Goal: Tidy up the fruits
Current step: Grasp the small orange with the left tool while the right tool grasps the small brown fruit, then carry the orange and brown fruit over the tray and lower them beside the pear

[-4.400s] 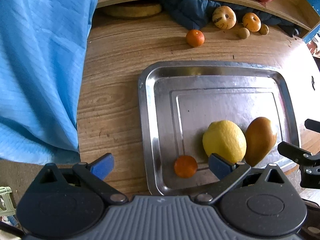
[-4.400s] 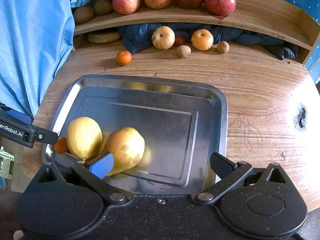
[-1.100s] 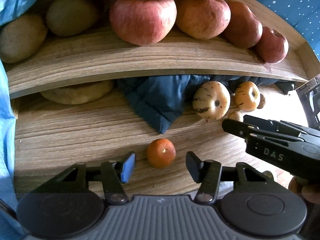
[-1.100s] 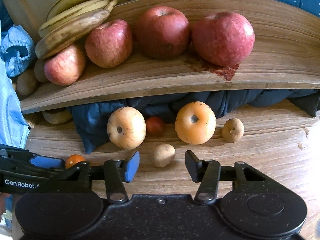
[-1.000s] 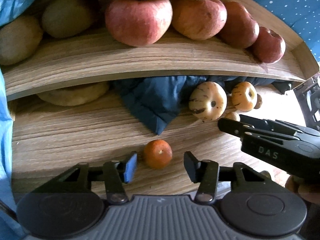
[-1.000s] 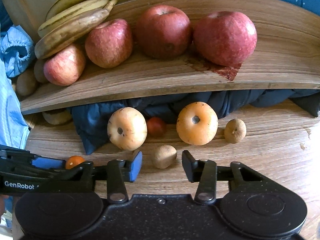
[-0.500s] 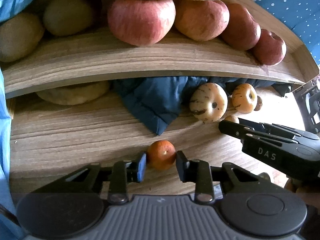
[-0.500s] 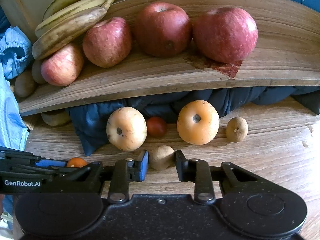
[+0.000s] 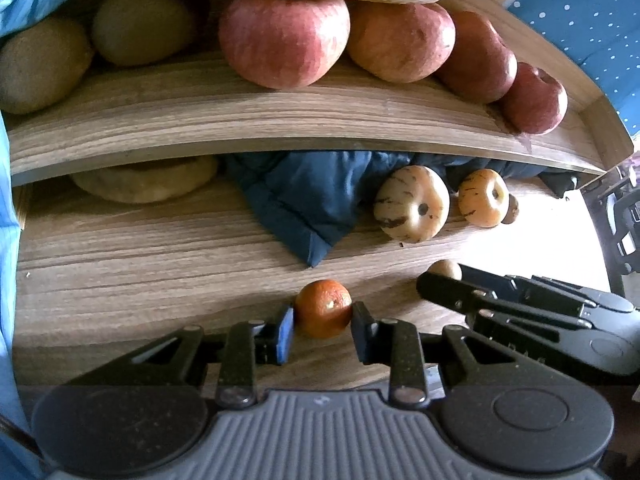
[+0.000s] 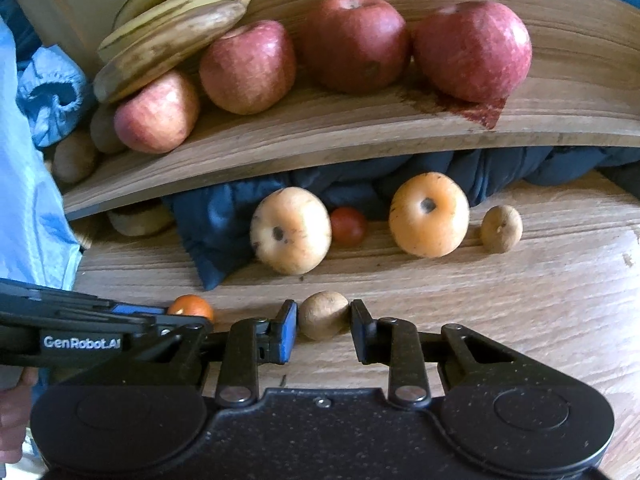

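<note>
Fingers (image 9: 284, 330) of the left gripper (image 9: 322, 330) are clamped on a small orange fruit (image 9: 324, 308), one pad pressing each side of it while it sits on the wooden surface (image 9: 140, 268). Those jaws have just been closing, with the fruit between them. The right gripper (image 10: 323, 330) holds a small brown round fruit (image 10: 323, 314) in the same way, its fingers (image 10: 287, 330) tight against both sides; its jaws too have just been closing around it. Both fruits rest on the surface, near the front edge of the two views.

From the left wrist view the right gripper comes in from the right, its tips beside the brown fruit. From the right wrist view the left gripper comes in from the left, and part of a hand (image 10: 14, 420) shows at the lower left corner.

Further back on the surface lie two pale yellow-orange round fruits (image 10: 291, 230) with dark dimples, a small red fruit (image 10: 348, 226) between them, and another small brown fruit (image 10: 501, 228) to the right. A dark blue cloth (image 10: 216, 224) is bunched behind them under a wooden shelf (image 10: 320, 136). On the shelf sit four red apples (image 10: 354, 42), a bunch of bananas (image 10: 172, 36) resting on the leftmost apples, and some brownish fruits (image 9: 144, 20) at the left end. A light blue cloth (image 10: 28, 200) hangs along the left side.
</note>
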A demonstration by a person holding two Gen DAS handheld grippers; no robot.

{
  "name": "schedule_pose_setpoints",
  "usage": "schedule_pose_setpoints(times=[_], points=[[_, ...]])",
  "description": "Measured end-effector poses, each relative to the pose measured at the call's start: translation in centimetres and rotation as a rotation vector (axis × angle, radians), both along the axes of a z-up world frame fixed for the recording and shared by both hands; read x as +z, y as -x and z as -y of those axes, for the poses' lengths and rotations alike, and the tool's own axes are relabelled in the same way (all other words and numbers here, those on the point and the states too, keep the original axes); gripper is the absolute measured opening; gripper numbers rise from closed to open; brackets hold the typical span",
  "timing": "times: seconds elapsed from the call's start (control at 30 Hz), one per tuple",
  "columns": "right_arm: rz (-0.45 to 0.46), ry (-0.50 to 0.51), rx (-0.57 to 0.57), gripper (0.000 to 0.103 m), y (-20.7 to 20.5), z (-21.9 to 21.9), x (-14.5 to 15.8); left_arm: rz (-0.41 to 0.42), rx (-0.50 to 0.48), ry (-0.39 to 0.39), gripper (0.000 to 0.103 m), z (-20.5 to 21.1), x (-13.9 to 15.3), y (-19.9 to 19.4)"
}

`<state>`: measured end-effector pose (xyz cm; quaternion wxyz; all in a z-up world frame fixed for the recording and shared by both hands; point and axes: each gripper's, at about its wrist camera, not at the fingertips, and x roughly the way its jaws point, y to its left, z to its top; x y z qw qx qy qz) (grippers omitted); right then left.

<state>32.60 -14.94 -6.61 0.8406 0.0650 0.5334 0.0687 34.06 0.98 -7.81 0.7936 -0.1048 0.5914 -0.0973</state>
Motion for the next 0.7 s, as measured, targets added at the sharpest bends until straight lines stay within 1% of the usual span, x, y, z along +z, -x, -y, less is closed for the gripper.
schedule_pose_setpoints(times=[0.23, 0.5, 0.7], points=[[0.003, -0.016, 0.014, 0.03, 0.8, -0.7, 0.6, 0.023, -0.001, 0.007, 0.033, 0.0, 1.1, 0.7], [0.034, -0.031, 0.03, 0.03, 2.5, -0.9, 2.4, 0.058, 0.003, 0.019, 0.033, -0.2, 2.8, 2.4], [0.058, -0.031, 0.034, 0.03, 4.2, -0.8, 3.7, 0.078, -0.001, 0.028, 0.033, 0.5, 3.7, 4.2]])
